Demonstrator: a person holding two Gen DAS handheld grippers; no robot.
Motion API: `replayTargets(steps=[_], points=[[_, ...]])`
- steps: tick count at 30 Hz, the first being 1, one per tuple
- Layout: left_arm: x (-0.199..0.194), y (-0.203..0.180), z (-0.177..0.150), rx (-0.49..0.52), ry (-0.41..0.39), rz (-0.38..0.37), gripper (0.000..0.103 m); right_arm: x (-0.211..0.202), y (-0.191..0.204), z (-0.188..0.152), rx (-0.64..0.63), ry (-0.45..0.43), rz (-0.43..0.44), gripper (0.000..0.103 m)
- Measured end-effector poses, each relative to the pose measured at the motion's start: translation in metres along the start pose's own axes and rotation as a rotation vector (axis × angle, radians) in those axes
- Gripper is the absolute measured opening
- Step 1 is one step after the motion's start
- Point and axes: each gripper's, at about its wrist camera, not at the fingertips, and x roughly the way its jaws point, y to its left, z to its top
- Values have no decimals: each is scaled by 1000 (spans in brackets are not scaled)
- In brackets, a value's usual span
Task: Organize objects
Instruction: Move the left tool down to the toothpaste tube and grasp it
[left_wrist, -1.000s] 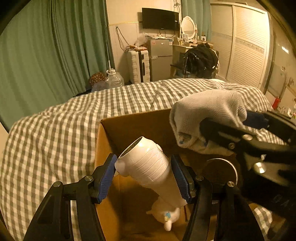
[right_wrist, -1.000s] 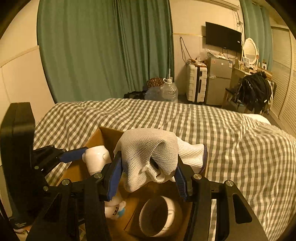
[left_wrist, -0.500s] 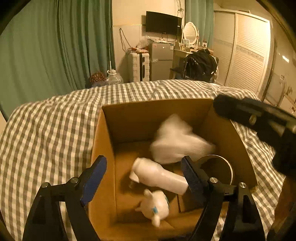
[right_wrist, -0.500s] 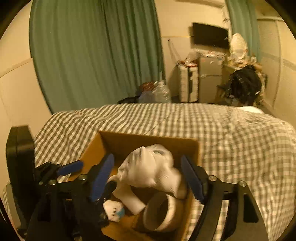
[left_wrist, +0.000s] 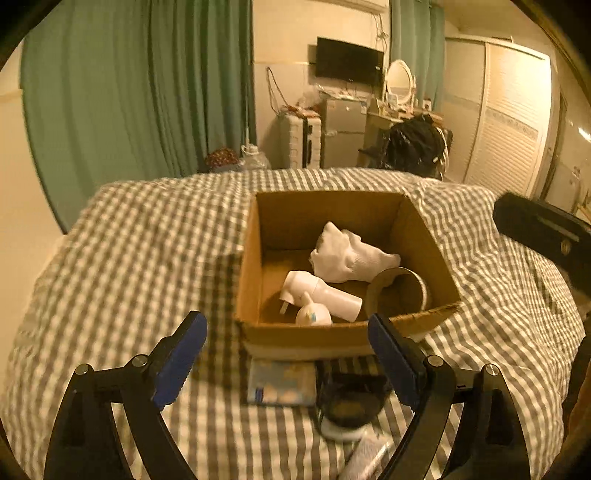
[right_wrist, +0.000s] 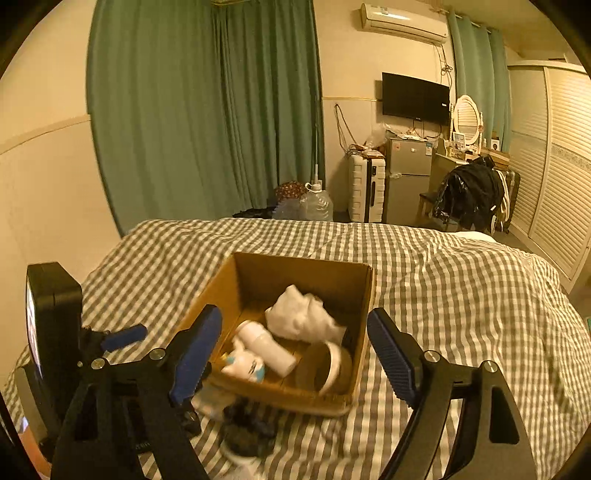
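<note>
Bedroom scene, arranged from largest item to smallest. Bed, covered by a grey-and-white checked quilt, fills the foreground of both wrist views. Green curtains hang behind it; a louvred wardrobe stands at the far right, and a wall television is mounted above a small fridge, with a white suitcase just beside the fridge.

Cardboard box, open-topped, rests on the quilt near the middle of the bed. Inside it lie four things: a crumpled white glove toward the far side; a round bowl tipped on its side against the right wall; a white bottle lying flat; and a small white figurine at the near wall, touching the bottle.

Outside the box, on the quilt against its near wall, sit a flat blue packet and, just beside it, a dark round container; its make cannot be told.

Left gripper hovers short of the box, its blue-padded fingers spread wide and opening, nothing between them. Right gripper is likewise released, fingers opening and grasping nothing; the box shows through the gap, but the pads are clear of it.
</note>
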Motion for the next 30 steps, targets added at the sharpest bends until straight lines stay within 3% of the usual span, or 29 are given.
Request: replayTargets(steps=[6, 13, 18, 30], points=[[-47, -4, -17, -10, -50, 36, 97, -52, 12, -14, -44, 3, 7, 82], [-55, -3, -44, -52, -56, 112, 97, -67, 10, -43, -48, 30, 10, 85], [-24, -3, -70, -36, 8, 144, 97, -47, 7, -71, -59, 76, -8, 85], [22, -30, -115, 34, 144, 64, 97, 13, -12, -116, -17, 219, -41, 85]])
